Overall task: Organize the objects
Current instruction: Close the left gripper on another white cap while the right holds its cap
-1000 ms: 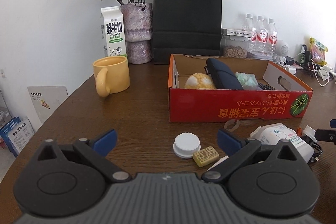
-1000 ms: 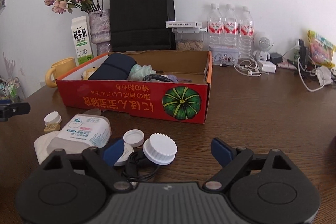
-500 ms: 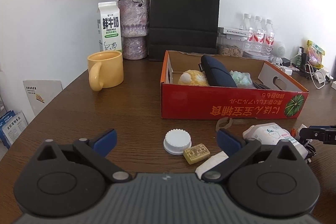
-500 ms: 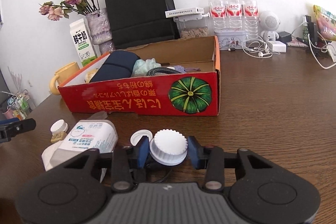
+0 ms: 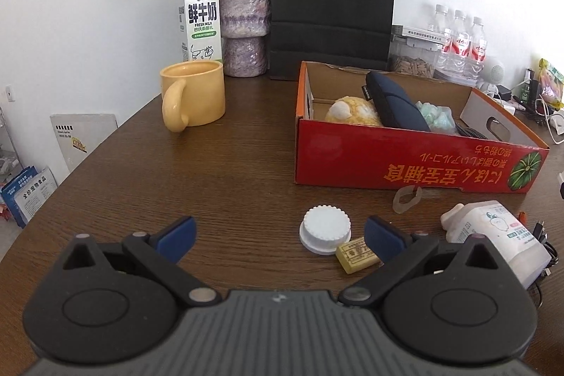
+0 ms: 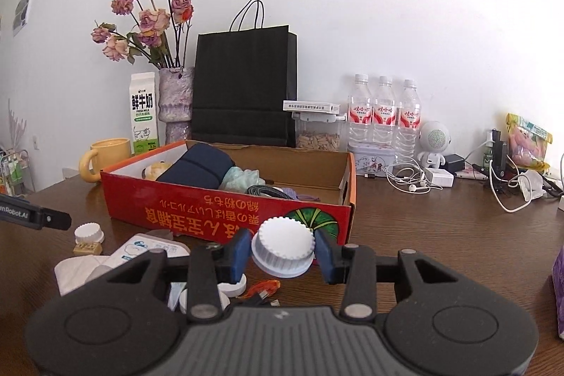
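White milk carton (image 5: 200,20) – "FRESH MILK", red box (image 5: 405,164)

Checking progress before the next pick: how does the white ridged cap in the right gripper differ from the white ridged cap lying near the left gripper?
The cap in the right gripper is clamped between the pads, lifted and tilted; the cap on the table lies flat, untouched, with the left gripper open. The held one is clear of clutter; the table one touches a small yellow block. Both are white, round and ridged.
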Demonstrator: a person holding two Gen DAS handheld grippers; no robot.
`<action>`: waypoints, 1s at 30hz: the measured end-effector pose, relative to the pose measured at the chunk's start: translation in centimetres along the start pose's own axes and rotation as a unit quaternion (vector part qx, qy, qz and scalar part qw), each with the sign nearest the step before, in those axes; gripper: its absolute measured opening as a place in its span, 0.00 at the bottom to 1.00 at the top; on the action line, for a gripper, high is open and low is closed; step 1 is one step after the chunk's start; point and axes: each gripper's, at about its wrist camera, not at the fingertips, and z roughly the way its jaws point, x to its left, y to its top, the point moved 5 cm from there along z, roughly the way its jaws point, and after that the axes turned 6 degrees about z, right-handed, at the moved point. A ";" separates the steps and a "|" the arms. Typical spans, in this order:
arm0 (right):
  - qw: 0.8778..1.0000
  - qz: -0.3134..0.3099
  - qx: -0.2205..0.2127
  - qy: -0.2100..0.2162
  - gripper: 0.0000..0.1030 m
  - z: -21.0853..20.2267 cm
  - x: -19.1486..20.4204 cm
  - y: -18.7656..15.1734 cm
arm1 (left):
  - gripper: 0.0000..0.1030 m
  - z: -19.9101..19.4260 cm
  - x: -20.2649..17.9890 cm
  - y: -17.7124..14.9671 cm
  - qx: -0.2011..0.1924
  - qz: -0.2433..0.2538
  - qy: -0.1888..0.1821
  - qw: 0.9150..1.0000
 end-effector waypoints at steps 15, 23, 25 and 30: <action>1.000 -0.001 0.001 -0.004 0.38 0.0 0.1 -0.4 | 0.82 3.4 -1.6 0.5 0.028 0.018 -0.007 0.999; 1.000 -0.002 0.001 -0.007 0.38 0.0 0.1 -0.6 | 0.65 3.8 -2.6 0.6 0.032 0.013 -0.015 0.999; 1.000 -0.002 0.001 -0.008 0.38 0.0 0.1 -0.6 | 0.58 3.9 -2.5 0.5 0.035 0.004 -0.013 0.999; 1.000 -0.001 0.000 -0.009 0.38 0.0 0.0 -0.6 | 0.38 3.9 -2.6 0.4 0.036 -0.007 -0.022 0.999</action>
